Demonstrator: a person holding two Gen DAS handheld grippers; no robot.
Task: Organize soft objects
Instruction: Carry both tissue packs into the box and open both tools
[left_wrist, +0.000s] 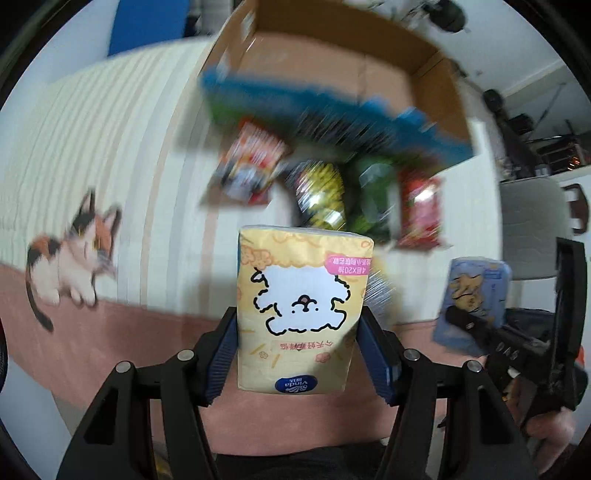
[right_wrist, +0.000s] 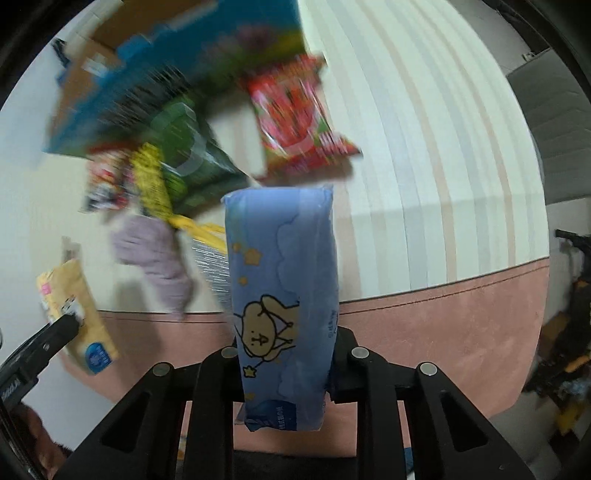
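Note:
A yellow tissue pack (left_wrist: 301, 310) with a white dog drawing stands between the blue pads of my left gripper (left_wrist: 299, 354), which is shut on it above the table. My right gripper (right_wrist: 284, 354) is shut on a blue tissue pack (right_wrist: 282, 295) with a bear drawing, also held off the table. In the left wrist view the blue tissue pack (left_wrist: 476, 299) shows at the right in the other gripper; in the right wrist view the yellow tissue pack (right_wrist: 74, 314) shows at the lower left. Both views are blurred beyond the packs.
An open cardboard box (left_wrist: 354, 74) with a blue printed side lies ahead. Snack bags lie before it: a red one (right_wrist: 295, 110), a green one (right_wrist: 184, 158), a yellow one (left_wrist: 321, 192). A lilac cloth (right_wrist: 155, 262) lies on the striped tablecloth (right_wrist: 424, 166). A grey chair (left_wrist: 532, 229) stands at the right.

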